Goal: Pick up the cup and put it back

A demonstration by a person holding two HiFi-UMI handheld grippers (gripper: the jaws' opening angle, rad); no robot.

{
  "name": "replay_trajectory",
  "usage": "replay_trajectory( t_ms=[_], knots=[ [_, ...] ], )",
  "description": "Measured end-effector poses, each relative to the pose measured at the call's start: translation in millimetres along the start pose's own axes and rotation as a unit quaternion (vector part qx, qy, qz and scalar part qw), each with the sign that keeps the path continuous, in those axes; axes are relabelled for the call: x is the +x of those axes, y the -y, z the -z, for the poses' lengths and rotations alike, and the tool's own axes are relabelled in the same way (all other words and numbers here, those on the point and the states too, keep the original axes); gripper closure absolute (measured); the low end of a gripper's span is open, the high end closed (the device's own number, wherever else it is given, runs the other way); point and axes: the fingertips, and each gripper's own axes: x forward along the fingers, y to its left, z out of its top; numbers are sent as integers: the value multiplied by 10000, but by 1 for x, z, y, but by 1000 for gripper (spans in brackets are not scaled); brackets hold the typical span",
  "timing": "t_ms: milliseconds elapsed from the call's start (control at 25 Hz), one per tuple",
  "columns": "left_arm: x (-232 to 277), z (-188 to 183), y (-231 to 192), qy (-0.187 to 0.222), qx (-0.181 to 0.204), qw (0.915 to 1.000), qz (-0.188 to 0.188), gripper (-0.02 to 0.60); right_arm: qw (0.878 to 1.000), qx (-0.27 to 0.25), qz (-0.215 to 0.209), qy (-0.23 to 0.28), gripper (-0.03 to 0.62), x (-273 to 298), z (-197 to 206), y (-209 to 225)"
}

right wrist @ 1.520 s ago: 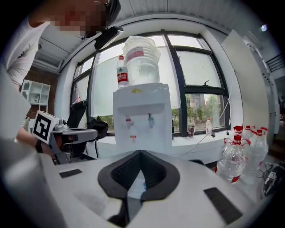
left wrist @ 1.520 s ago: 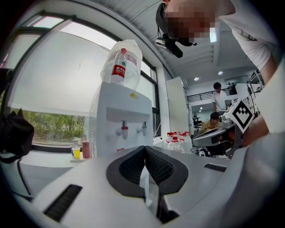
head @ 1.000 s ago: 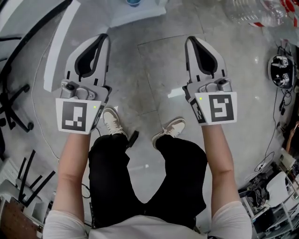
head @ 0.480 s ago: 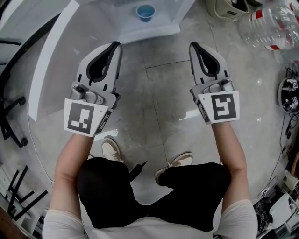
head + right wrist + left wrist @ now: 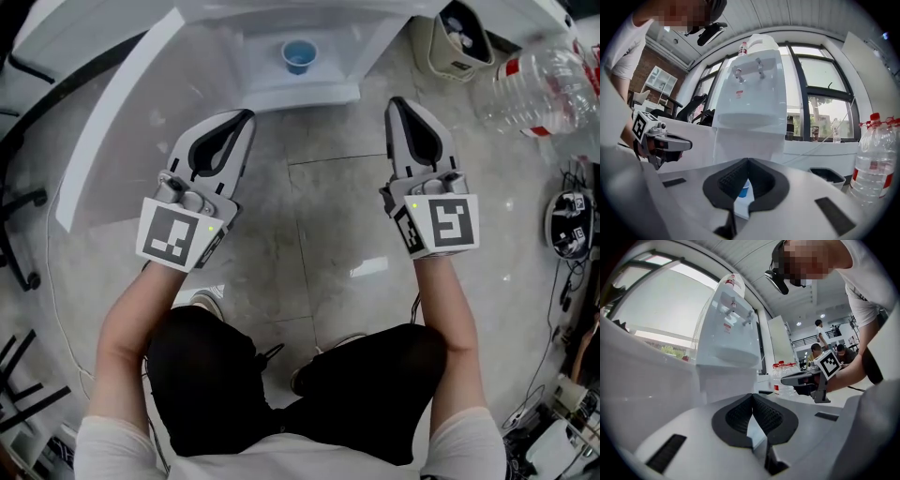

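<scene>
The water dispenser [image 5: 309, 92] stood ahead of both tools. The left hand-held gripper [image 5: 246, 116] and the right hand-held gripper [image 5: 396, 103] were each closed on nothing, pointing level. The blue cup [image 5: 298, 56] sat upright in the dispenser's recess — ahead of and between them. The reaching jaws should probably open first, then come in level around the cup's wall — not its rim.
</scene>
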Motion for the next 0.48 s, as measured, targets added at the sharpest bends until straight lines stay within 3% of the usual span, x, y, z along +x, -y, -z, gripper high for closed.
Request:
replay_trajectory(
  t_ms=[480],
  knots=[
    [20, 31, 13, -292, -112, 9992, 268, 558, 9993, 330, 43, -155, 574, 5, 25, -1]
  ],
)
